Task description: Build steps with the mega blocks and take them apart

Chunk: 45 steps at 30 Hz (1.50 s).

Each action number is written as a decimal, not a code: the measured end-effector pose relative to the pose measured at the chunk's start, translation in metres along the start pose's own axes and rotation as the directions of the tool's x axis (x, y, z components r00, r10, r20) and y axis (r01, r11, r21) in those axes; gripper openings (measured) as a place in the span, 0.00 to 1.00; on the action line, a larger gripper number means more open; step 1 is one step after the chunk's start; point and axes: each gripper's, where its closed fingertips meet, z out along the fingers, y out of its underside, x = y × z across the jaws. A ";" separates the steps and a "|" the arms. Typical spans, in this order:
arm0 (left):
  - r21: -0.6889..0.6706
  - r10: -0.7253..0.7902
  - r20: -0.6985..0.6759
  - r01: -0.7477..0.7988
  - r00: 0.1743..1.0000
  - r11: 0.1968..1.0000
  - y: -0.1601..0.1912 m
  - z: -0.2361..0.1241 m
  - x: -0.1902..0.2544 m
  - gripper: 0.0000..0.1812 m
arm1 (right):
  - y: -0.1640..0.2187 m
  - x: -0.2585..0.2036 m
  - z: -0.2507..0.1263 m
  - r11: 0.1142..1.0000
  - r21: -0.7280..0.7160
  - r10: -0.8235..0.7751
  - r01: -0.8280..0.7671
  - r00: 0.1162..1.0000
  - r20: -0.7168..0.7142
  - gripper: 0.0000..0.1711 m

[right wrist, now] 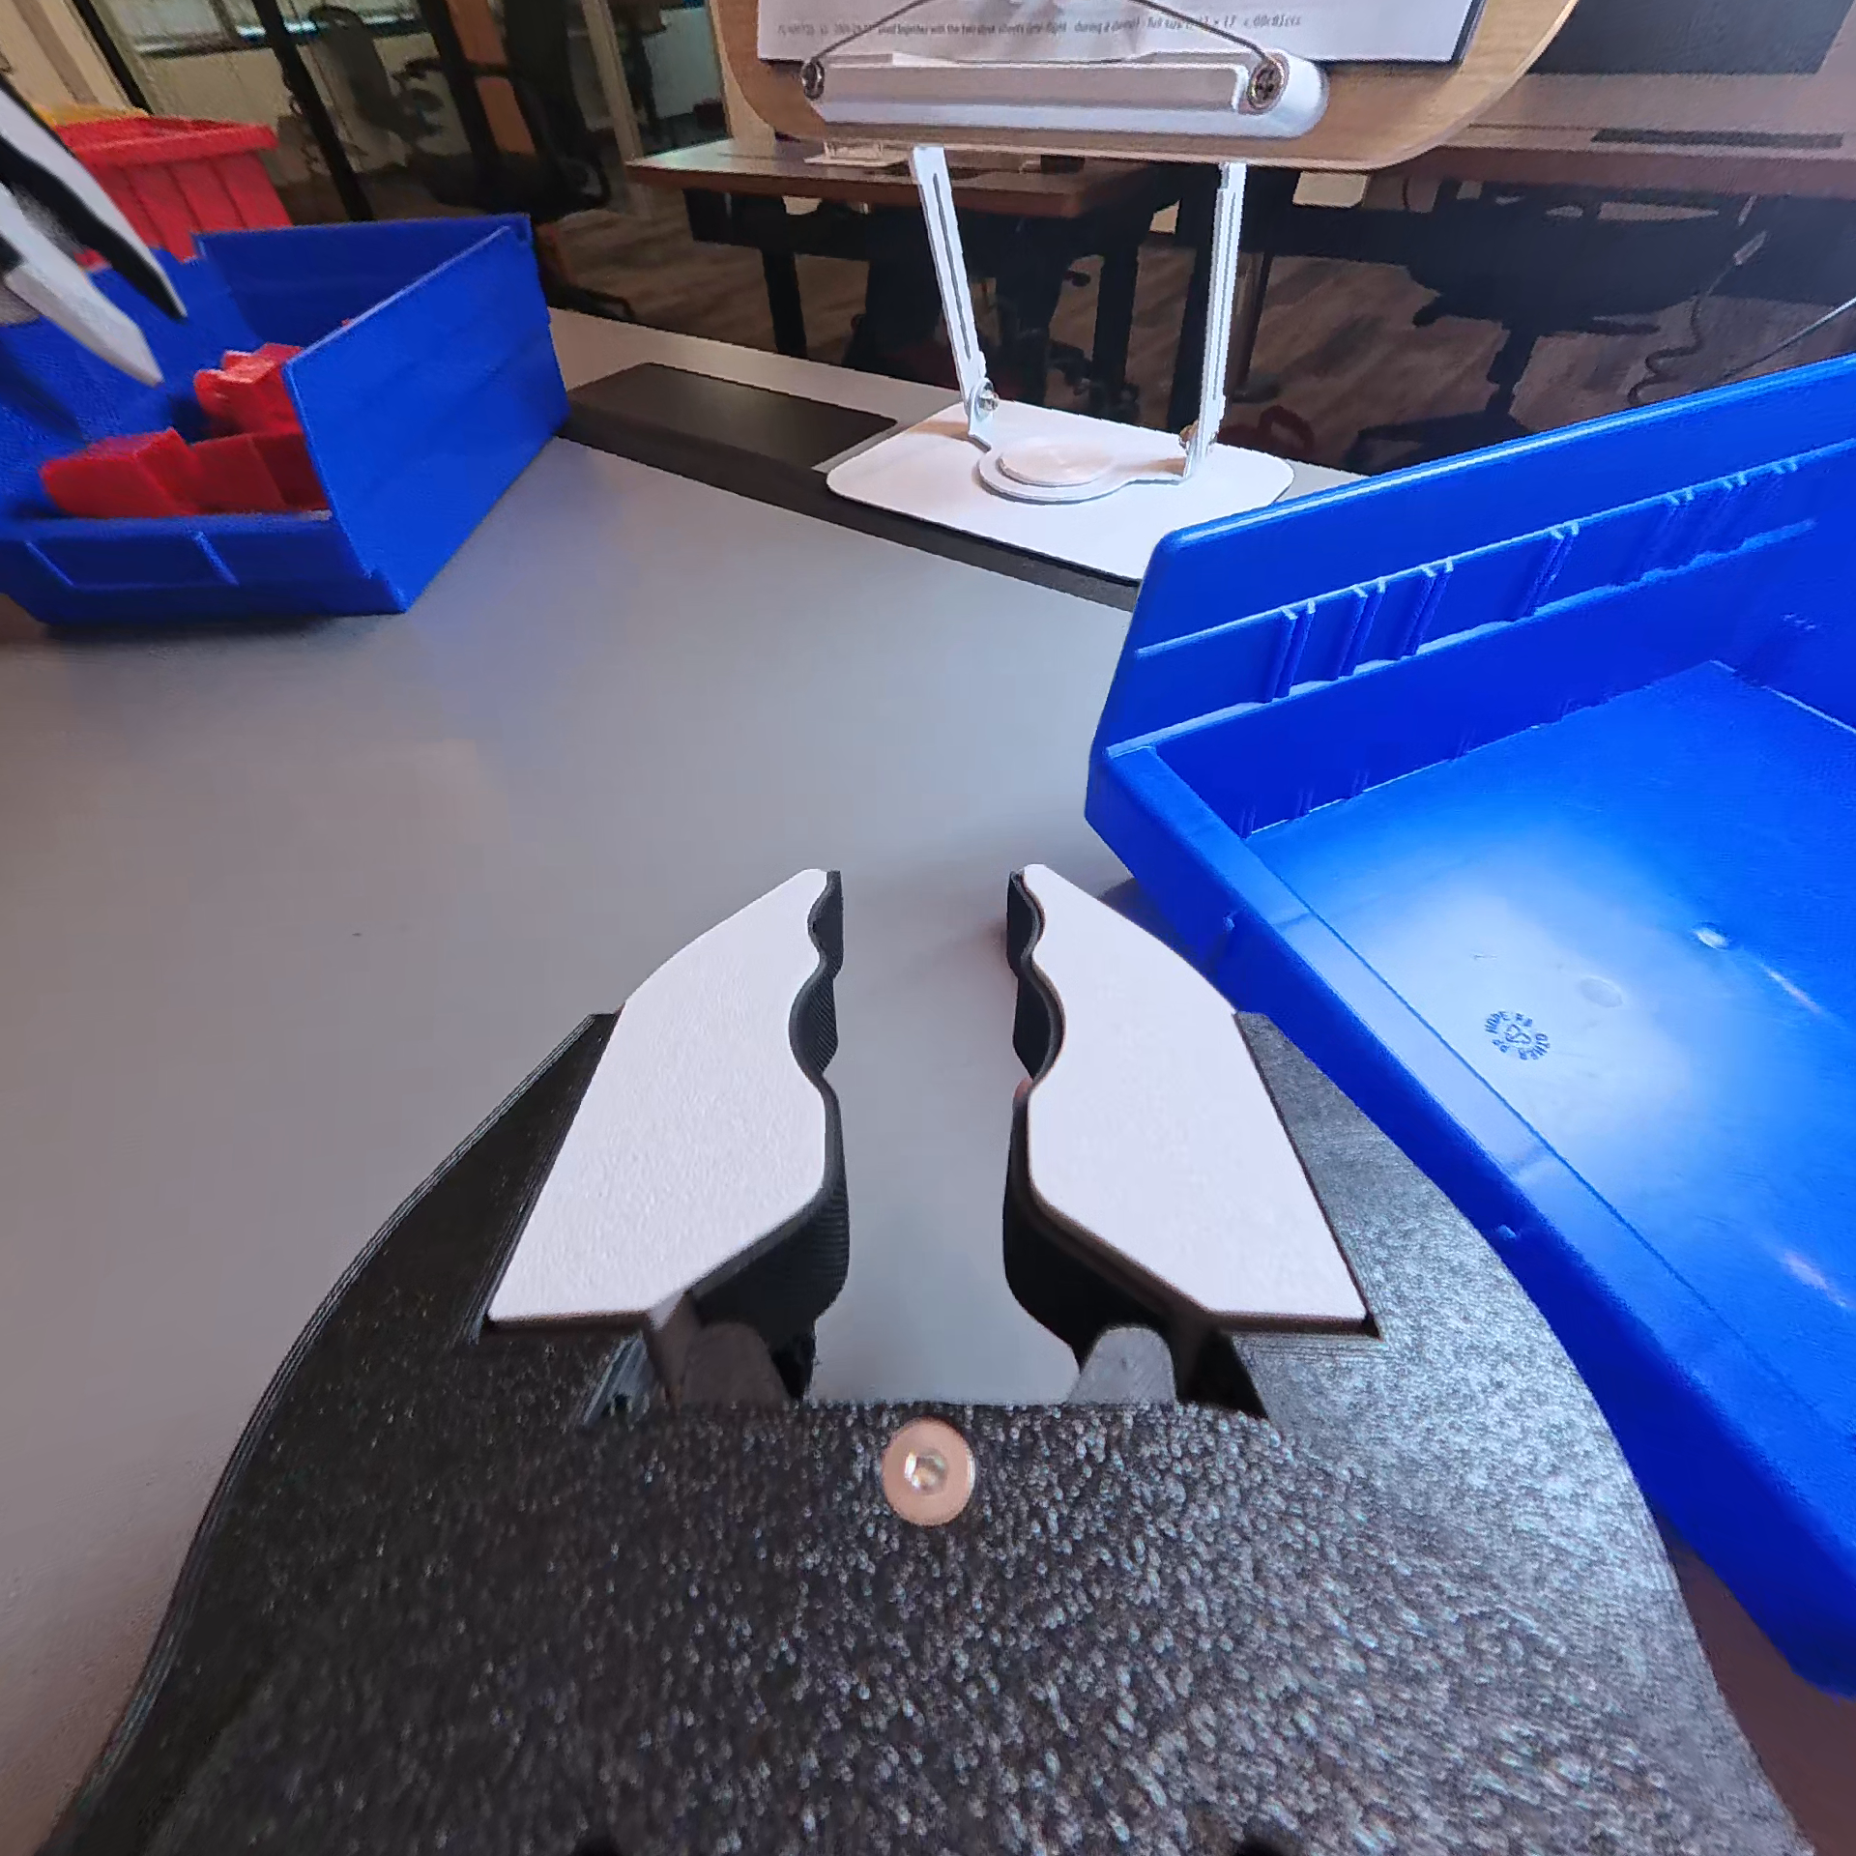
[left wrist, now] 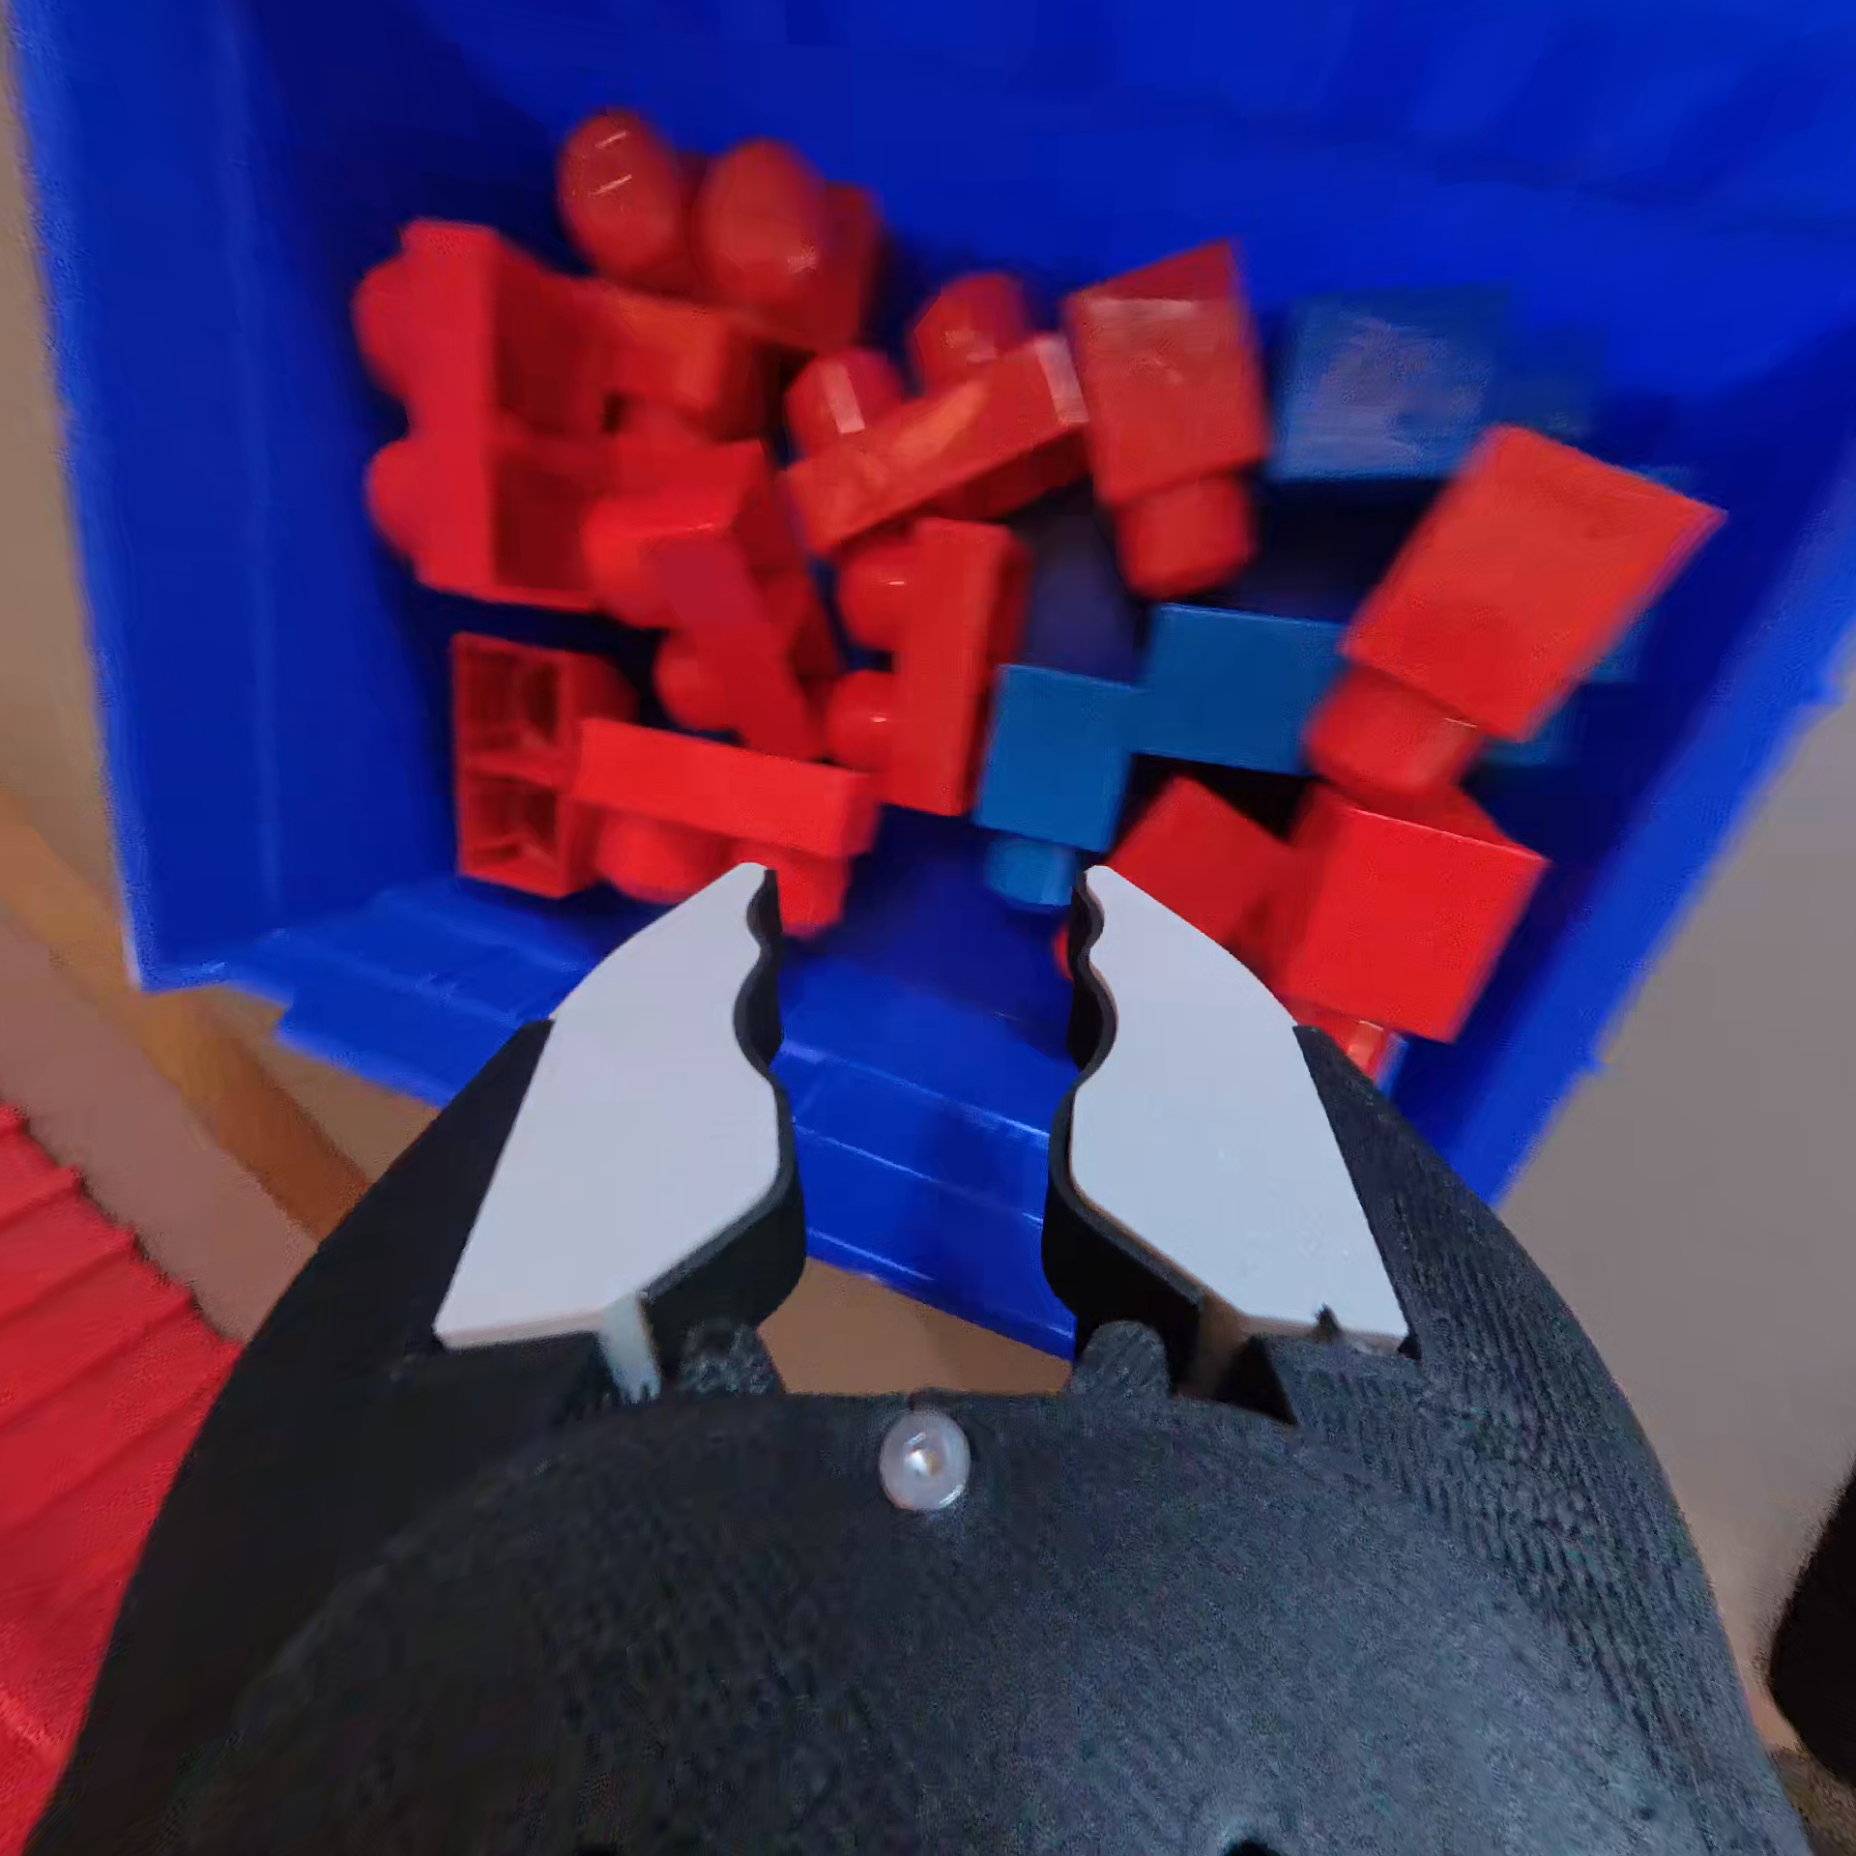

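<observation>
The left gripper (left wrist: 924,884) hangs over the near wall of the blue bin (left wrist: 251,502) at the desk's far left corner, jaws spread wide and holding nothing. The mega blocks (left wrist: 904,562) lie jumbled inside the bin, just ahead of and below its tips; nearest is a blue block (left wrist: 1065,743), its long axis running away to the right. The right gripper (right wrist: 924,894), parted and empty, rests low over bare desk (right wrist: 502,803) beside an empty blue bin (right wrist: 1567,904), well apart from the blocks, so the left one seems better placed for the pick.
</observation>
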 end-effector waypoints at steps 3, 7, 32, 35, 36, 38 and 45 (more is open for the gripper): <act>-0.059 -0.129 0.020 0.130 0.991 0.990 0.003 0.024 -0.027 0.39 | 0.002 -0.002 0.001 1.000 -0.008 -0.007 0.007 1.000 0.003 0.19; -0.177 -0.100 0.097 0.116 0.990 0.977 0.012 0.048 -0.047 0.38 | 0.004 -0.001 0.002 1.000 -0.020 -0.020 0.019 1.000 -0.005 0.18; 0.324 0.492 0.766 -0.909 0.414 0.262 -0.157 -0.079 0.346 0.37 | -0.053 -0.140 0.014 0.973 -0.154 0.231 -0.175 0.806 0.545 0.39; 0.324 0.535 0.756 -0.926 0.377 0.195 -0.156 -0.069 0.377 0.37 | -0.036 -0.150 0.024 0.962 -0.220 0.260 -0.162 0.790 0.555 0.29; 0.332 0.545 0.750 -0.926 0.375 0.181 -0.154 -0.067 0.381 0.36 | -0.031 -0.155 0.022 0.961 -0.225 0.267 -0.163 0.766 0.585 0.22; 0.435 0.556 0.693 -0.881 0.459 0.184 -0.148 -0.068 0.385 0.36 | -0.027 -0.154 0.019 0.956 -0.221 0.291 -0.194 0.732 0.617 0.22; 0.860 0.564 -0.415 0.106 0.714 0.498 -0.132 -0.099 0.404 0.38 | -0.079 -0.140 -0.025 0.918 0.178 0.084 -0.354 0.613 0.785 0.22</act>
